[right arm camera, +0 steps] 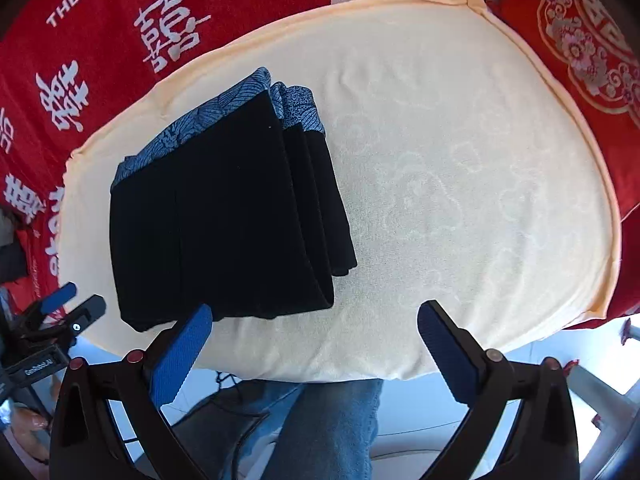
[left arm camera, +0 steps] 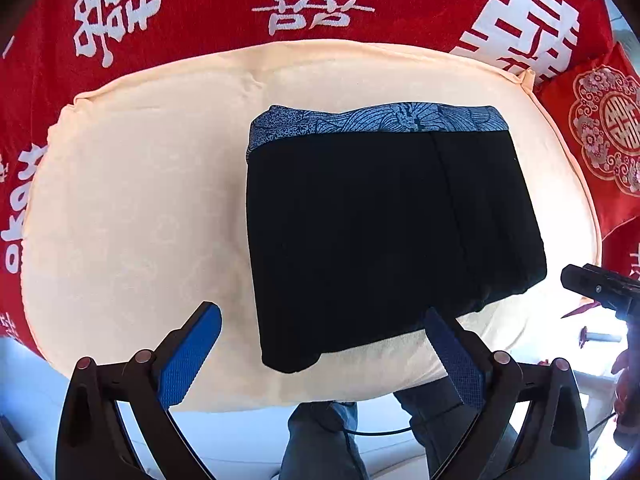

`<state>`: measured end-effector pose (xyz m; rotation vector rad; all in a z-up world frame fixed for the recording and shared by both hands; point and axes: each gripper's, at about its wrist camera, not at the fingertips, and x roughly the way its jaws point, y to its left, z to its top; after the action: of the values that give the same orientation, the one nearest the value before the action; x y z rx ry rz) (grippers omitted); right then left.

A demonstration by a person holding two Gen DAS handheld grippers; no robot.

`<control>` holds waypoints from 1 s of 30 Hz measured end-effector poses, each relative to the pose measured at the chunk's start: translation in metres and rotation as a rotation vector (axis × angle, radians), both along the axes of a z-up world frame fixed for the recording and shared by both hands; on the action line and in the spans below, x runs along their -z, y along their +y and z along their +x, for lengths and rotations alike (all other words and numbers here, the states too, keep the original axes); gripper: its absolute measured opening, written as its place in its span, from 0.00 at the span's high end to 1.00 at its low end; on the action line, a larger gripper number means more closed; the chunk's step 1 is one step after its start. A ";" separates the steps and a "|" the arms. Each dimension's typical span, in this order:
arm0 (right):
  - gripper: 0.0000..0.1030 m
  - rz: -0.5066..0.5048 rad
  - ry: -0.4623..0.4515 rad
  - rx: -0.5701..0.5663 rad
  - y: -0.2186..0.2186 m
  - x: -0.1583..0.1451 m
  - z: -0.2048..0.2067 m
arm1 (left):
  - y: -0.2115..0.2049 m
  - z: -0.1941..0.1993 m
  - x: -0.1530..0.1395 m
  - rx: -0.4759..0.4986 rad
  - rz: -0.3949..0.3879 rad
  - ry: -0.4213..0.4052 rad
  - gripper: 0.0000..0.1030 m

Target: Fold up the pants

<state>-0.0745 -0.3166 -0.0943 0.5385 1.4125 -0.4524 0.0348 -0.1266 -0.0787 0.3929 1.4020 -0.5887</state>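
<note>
The black pants lie folded into a thick rectangle on a cream pad, with the blue patterned waistband along the far edge. In the right wrist view the folded pants sit on the left part of the pad, their layers stacked. My left gripper hangs open above the near edge of the pants, with nothing between its blue pads. My right gripper is open over the pad beside the pants' near right corner, also empty.
A red cloth with white characters surrounds the pad. A red cushion with a gold ornament lies at the right. The person's legs in jeans stand at the near edge. The other gripper shows at the frame side.
</note>
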 end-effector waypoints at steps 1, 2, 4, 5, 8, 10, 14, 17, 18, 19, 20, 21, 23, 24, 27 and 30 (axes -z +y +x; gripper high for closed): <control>0.00 -0.039 0.030 -0.025 0.006 -0.003 0.000 | 0.001 -0.004 -0.006 0.004 0.002 -0.014 0.01; 0.00 -0.076 0.049 -0.041 0.014 -0.009 0.000 | 0.000 -0.007 -0.012 0.009 0.008 -0.027 0.01; 0.00 -0.081 0.044 -0.026 0.022 -0.018 -0.003 | 0.002 -0.013 -0.023 0.020 0.023 -0.052 0.01; 0.00 -0.074 0.038 -0.013 0.025 -0.022 -0.004 | 0.005 -0.014 -0.028 0.025 0.025 -0.058 0.01; 0.00 -0.060 0.010 0.027 0.035 -0.037 -0.002 | 0.012 -0.019 -0.044 0.033 0.031 -0.079 0.01; 0.00 -0.068 -0.017 0.024 0.046 -0.051 -0.002 | 0.017 -0.020 -0.056 0.038 0.022 -0.089 0.01; 0.00 -0.041 -0.081 0.045 0.067 -0.075 0.001 | 0.027 -0.025 -0.078 0.042 0.003 -0.102 0.01; 0.00 -0.023 -0.092 0.036 0.078 -0.084 0.003 | 0.034 -0.027 -0.090 0.046 -0.003 -0.107 0.01; 0.00 -0.009 -0.095 0.028 0.082 -0.086 0.004 | 0.037 -0.027 -0.093 0.045 -0.007 -0.105 0.01; 0.00 -0.003 -0.093 0.019 0.086 -0.087 0.005 | 0.040 -0.027 -0.096 0.039 -0.007 -0.103 0.01; 0.00 -0.010 -0.087 0.006 0.089 -0.088 0.007 | 0.042 -0.027 -0.097 0.032 -0.007 -0.102 0.01; 0.00 -0.028 -0.077 -0.016 0.093 -0.090 0.010 | 0.045 -0.027 -0.099 0.025 -0.007 -0.101 0.01; 0.00 -0.058 -0.049 -0.057 0.095 -0.091 0.015 | 0.051 -0.025 -0.103 0.008 -0.001 -0.109 0.01; 0.00 -0.072 -0.034 -0.074 0.095 -0.090 0.018 | 0.053 -0.025 -0.104 0.000 0.001 -0.112 0.01; 0.00 -0.085 -0.016 -0.085 0.090 -0.095 0.021 | 0.057 -0.024 -0.107 -0.029 0.013 -0.114 0.01; 0.00 -0.082 -0.019 -0.086 0.083 -0.105 0.019 | 0.052 -0.026 -0.108 -0.043 0.027 -0.119 0.01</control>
<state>-0.0551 -0.2340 0.0111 0.4134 1.3876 -0.4330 0.0090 -0.0741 0.0296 0.4123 1.3019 -0.5034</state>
